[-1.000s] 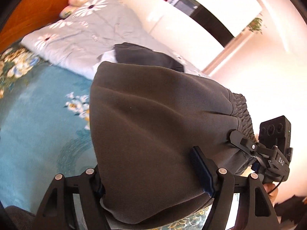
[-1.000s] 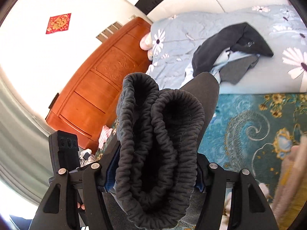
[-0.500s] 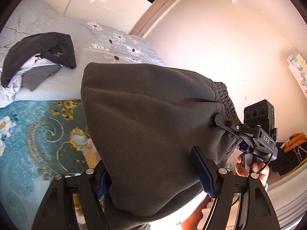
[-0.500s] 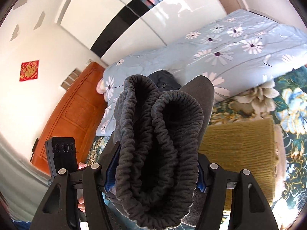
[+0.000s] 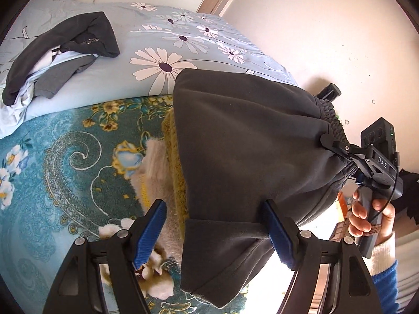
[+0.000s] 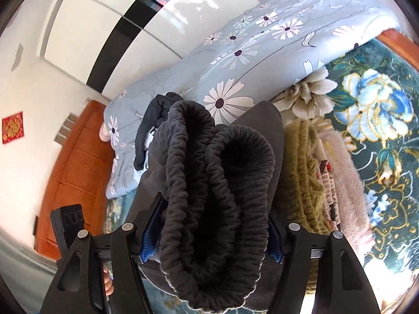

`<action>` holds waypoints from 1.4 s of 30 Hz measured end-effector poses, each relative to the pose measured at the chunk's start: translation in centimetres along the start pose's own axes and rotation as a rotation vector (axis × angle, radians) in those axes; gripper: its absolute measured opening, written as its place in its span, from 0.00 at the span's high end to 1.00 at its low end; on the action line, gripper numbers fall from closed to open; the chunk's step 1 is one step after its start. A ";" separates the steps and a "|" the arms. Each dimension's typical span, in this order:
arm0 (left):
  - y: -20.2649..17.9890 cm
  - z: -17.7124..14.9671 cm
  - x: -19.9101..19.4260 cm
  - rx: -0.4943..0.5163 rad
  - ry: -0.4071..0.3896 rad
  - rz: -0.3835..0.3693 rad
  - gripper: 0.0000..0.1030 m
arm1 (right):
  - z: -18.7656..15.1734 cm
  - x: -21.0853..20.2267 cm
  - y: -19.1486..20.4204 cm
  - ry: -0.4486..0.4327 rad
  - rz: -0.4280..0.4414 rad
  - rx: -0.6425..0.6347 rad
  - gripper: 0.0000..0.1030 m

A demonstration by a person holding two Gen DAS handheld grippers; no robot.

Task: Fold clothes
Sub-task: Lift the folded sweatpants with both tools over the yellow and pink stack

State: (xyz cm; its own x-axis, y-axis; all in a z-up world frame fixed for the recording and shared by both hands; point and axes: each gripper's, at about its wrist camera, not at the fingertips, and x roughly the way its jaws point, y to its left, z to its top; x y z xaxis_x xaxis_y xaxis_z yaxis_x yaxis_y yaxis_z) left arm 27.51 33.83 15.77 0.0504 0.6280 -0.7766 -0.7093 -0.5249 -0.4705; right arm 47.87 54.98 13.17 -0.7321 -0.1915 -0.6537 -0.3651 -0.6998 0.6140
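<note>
Folded dark grey fleece trousers (image 5: 243, 141) hang between my two grippers, above a stack of a mustard knit (image 5: 174, 157) and a beige fluffy garment (image 5: 154, 172). My left gripper (image 5: 214, 231) stands open: its left pad (image 5: 152, 230) is bare and the cloth only leans on the right pad. My right gripper (image 6: 212, 240) is shut on the trousers' gathered elastic waistband (image 6: 209, 183). The left wrist view shows that right gripper (image 5: 337, 147) pinching the waistband, held by a hand (image 5: 364, 209). The mustard knit (image 6: 301, 178) lies just right of the trousers.
A teal floral bedspread (image 5: 52, 172) covers the bed. A pale blue daisy quilt (image 5: 162, 39) lies along its far side with a heap of dark and white clothes (image 5: 60, 44) on it. A wooden headboard (image 6: 78, 172) stands at the left, white wardrobes behind.
Both views swung across the bed, and the trousers moved from over the open bedspread to above the mustard and beige stack. The left gripper's left pad has come free of the cloth.
</note>
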 end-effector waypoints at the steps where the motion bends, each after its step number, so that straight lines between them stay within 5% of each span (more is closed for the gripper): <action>1: 0.0 -0.3 -0.2 0.002 -0.006 -0.002 0.24 | 0.1 -0.5 0.6 0.007 -0.018 -0.035 0.33; 10: -0.2 -0.8 -0.4 0.033 -0.009 0.023 0.24 | 0.4 -1.3 2.0 0.103 -0.068 -0.180 0.32; 12: 0.0 -0.8 -0.2 0.026 -0.009 0.028 0.24 | 0.5 -1.6 0.4 0.122 0.007 -0.127 0.24; 17: 0.7 -0.8 0.2 -0.028 -0.007 0.001 0.24 | 0.9 -5.8 -4.2 -0.068 0.029 0.084 0.23; 19: 0.7 -0.9 0.6 -0.032 -0.006 0.003 0.24 | 1.1 -7.3 -3.7 -0.134 -0.033 0.108 0.23; 22: 0.8 -1.2 1.0 -0.051 -0.007 -0.001 0.24 | 1.3 -6.8 1.5 -0.131 -0.148 -0.106 0.23; 27: 0.9 -1.3 0.8 -0.051 -0.011 0.000 0.24 | 0.0 -3.8 8.5 -0.086 -0.091 -0.427 0.23; 31: 0.8 -1.3 0.9 -0.046 -0.014 0.000 0.24 | 0.5 -0.5 7.1 -0.030 -0.129 -0.417 0.23; 36: 0.7 -1.2 1.5 -0.074 -0.015 -0.023 0.24 | 1.0 1.4 2.2 -0.046 -0.070 -0.222 0.22; 42: 1.1 -1.3 1.5 -0.092 -0.016 -0.035 0.23 | 0.3 1.2 3.0 -0.079 -0.094 -0.251 0.22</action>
State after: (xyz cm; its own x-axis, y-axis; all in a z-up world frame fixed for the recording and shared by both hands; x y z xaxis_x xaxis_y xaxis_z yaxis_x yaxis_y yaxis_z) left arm 27.77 33.46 13.53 0.0619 0.6555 -0.7526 -0.6393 -0.5530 -0.5343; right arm 45.71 52.85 14.34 -0.7481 -0.0699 -0.6598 -0.2870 -0.8625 0.4168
